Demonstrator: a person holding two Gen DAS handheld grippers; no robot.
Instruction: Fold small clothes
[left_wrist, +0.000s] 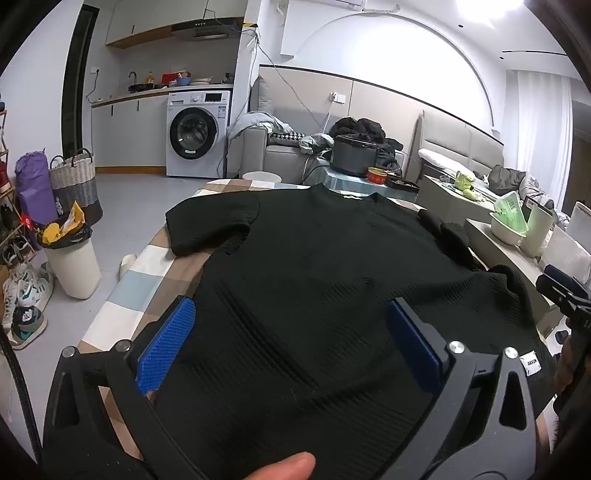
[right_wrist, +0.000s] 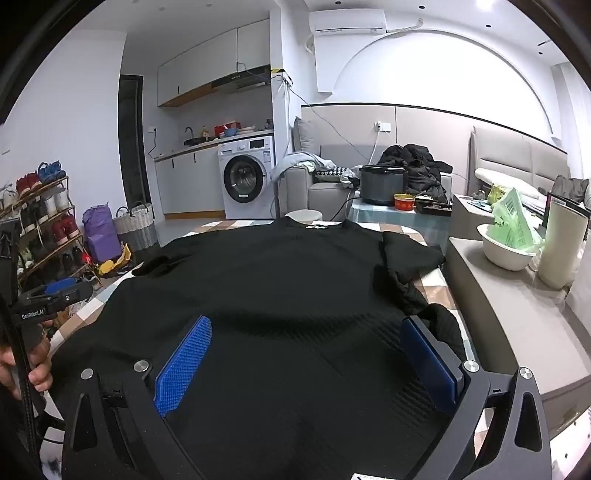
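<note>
Black shirt (left_wrist: 314, 266) is seen from the left wrist spread flat on the checked counter (left_wrist: 147, 266), left tool (left_wrist: 291, 343) spread wide above its hem, nothing pinched. From the right wrist, the right tool (right_wrist: 306, 362) is likewise spread; the bunched right sleeve (right_wrist: 410, 258) should be smoothed before folding.

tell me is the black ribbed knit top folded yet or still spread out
Spread out. The black ribbed knit top lies flat on the checked cloth, collar far, one sleeve out sideways; the other is bunched.
</note>
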